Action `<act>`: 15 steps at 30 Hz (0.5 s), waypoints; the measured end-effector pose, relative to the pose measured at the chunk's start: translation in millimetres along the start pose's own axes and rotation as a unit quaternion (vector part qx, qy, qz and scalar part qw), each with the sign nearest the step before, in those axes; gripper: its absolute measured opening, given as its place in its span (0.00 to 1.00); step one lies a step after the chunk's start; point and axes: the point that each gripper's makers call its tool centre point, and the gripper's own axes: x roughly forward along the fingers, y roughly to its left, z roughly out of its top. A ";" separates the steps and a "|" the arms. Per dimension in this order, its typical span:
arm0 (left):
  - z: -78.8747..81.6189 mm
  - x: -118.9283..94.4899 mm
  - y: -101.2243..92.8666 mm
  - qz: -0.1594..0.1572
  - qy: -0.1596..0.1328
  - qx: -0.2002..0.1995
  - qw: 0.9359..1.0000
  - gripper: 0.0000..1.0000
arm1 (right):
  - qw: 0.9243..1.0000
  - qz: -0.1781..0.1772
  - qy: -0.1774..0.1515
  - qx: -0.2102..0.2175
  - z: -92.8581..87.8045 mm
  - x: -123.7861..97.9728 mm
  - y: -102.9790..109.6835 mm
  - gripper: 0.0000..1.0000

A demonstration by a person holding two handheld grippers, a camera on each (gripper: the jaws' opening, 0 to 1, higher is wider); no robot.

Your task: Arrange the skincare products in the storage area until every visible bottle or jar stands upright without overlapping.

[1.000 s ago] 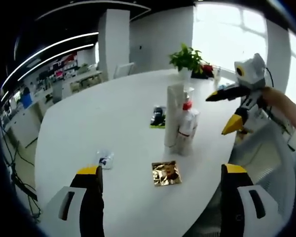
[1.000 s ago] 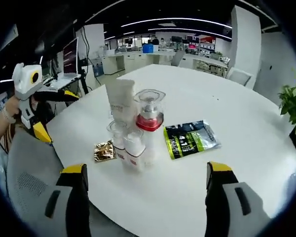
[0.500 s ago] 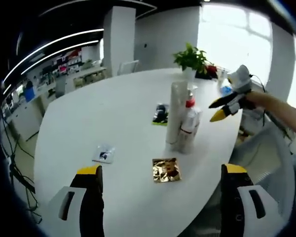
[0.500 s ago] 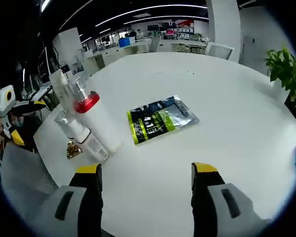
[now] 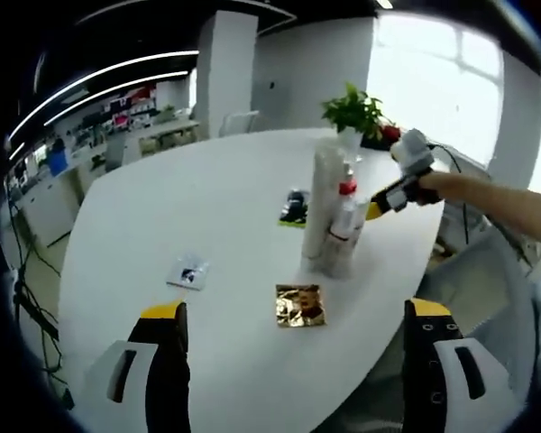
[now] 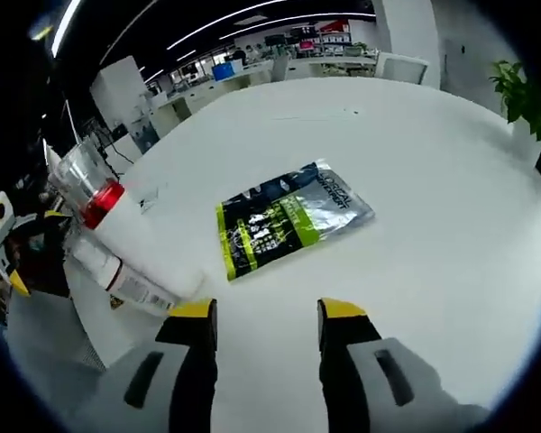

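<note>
A tight cluster of skincare products stands upright on the white table (image 5: 162, 216): a tall white tube (image 5: 323, 203), a white bottle with a red collar (image 5: 344, 216) and smaller bottles at their foot. My left gripper (image 5: 295, 309) is open and hangs well short of them, over a gold sachet (image 5: 298, 305). My right gripper (image 5: 376, 207), held by a hand, reaches in just beside the cluster's right side. In the right gripper view the red-collared bottle (image 6: 117, 225) and a small bottle (image 6: 117, 275) lie left of my right gripper (image 6: 267, 311), which is open with a narrow empty gap.
A green and black sachet (image 6: 288, 221) lies flat ahead of the right gripper, and a small clear sachet (image 5: 188, 272) rests on the left. A potted plant (image 5: 352, 108) stands at the far edge. A white chair (image 5: 487, 271) sits off the table's right side.
My right gripper has moved in close to the bottle cluster and its jaws have narrowed. The left gripper has stayed about where it was.
</note>
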 end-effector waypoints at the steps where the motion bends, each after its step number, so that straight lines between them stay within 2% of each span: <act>1: -1.6 -0.3 -0.9 -0.001 0.001 -0.003 1.000 0.97 | 1.000 0.000 -0.001 0.006 0.9 2.2 -0.8 0.41; 2: -4.5 -0.5 -1.5 -0.002 0.004 -0.008 1.000 0.97 | 1.000 0.000 -0.009 0.013 3.5 5.6 -2.4 0.37; 4: -7.7 -0.8 -1.3 -0.001 0.008 -0.016 1.000 0.97 | 1.000 0.001 -0.007 0.029 3.2 11.1 -2.7 0.38; 8: -9.5 -2.2 -1.4 -0.001 0.010 -0.016 1.000 0.97 | 0.999 0.007 0.001 0.034 2.8 20.3 -3.5 0.33; 9: -9.7 -2.6 -1.4 -0.001 0.011 -0.015 1.000 0.97 | 0.999 0.012 -0.015 0.037 9.8 23.1 -3.8 0.32; 11: -9.4 -2.7 -1.5 0.001 0.012 -0.013 1.000 0.97 | 0.998 0.009 -0.016 0.061 12.8 27.0 -5.4 0.31; 15: -9.4 -0.5 -9.5 -0.009 0.014 -0.008 1.000 0.97 | 0.997 0.008 -0.022 0.075 22.5 35.5 -7.3 0.28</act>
